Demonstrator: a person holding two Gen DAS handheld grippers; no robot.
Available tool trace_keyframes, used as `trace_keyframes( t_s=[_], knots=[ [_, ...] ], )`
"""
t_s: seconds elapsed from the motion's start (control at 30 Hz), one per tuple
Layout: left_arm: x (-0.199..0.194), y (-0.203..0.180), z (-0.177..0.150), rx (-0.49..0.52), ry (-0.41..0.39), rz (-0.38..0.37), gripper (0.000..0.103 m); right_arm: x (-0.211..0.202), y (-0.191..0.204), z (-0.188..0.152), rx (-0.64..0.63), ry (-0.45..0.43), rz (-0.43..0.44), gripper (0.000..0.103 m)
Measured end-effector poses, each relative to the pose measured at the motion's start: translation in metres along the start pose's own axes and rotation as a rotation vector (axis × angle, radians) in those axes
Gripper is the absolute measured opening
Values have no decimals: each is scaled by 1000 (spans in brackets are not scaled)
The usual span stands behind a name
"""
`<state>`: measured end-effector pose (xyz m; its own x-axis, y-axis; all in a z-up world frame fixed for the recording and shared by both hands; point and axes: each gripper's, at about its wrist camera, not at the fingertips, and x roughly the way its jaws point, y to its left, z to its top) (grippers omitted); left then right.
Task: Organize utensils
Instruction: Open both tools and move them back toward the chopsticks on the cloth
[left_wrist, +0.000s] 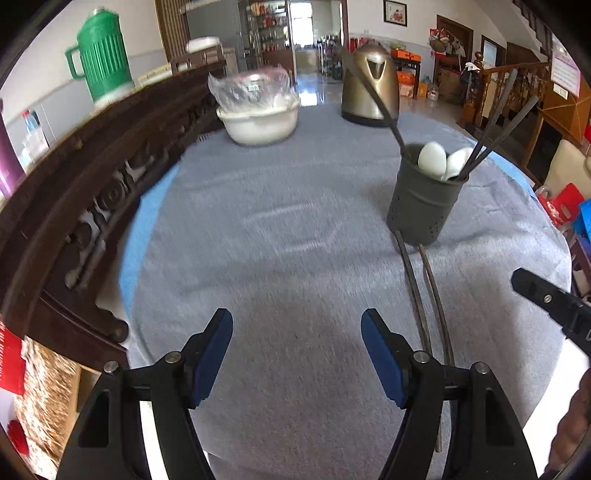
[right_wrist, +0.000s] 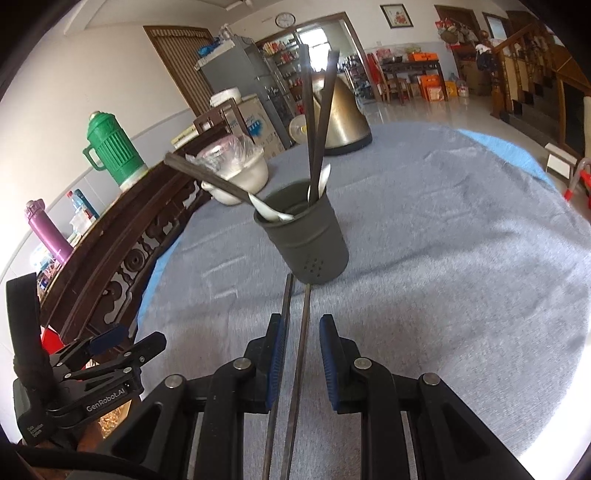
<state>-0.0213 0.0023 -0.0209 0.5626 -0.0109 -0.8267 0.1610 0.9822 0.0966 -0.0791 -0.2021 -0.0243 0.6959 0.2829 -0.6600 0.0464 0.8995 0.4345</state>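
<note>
A dark grey utensil holder (left_wrist: 424, 203) (right_wrist: 310, 240) stands on the grey cloth and holds white spoons (left_wrist: 432, 158) (right_wrist: 275, 211) and three dark chopsticks (right_wrist: 314, 122). Two more dark chopsticks (left_wrist: 424, 295) (right_wrist: 301, 347) lie flat on the cloth, their far tips at the holder's base. My right gripper (right_wrist: 302, 332) is open and straddles these two chopsticks, its fingers on either side without clamping them. My left gripper (left_wrist: 297, 332) is open and empty over bare cloth, left of the chopsticks. The right gripper's finger (left_wrist: 543, 295) shows at the edge of the left wrist view.
A white bowl with a plastic-wrapped item (left_wrist: 258, 118) (right_wrist: 240, 173) and a bronze kettle (left_wrist: 369, 88) (right_wrist: 343, 122) stand at the table's far side. A carved dark wooden rail (left_wrist: 92, 206) (right_wrist: 122, 243) runs along the left, with a green thermos (left_wrist: 103, 55) on it.
</note>
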Motion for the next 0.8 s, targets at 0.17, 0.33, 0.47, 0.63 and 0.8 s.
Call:
trace_keyframes(
  t_s=[0.17,0.33,0.47,0.63,0.8],
  knots=[
    [16,-1,-10,-10,69,-23,73,20,-3,-8,15,73,-8,22],
    [24,-1,-15,-16,102,-36,73,47,-10,-18,47,164,-16,22],
    [25,0,-16,-15,110,-41,73,68,-11,-19,61,218,-21,22],
    [28,5,-17,-25,117,-41,73,91,-8,-10,59,237,-34,22],
    [31,12,-18,-40,128,-37,73,112,-5,4,68,254,-48,22]
  ],
)
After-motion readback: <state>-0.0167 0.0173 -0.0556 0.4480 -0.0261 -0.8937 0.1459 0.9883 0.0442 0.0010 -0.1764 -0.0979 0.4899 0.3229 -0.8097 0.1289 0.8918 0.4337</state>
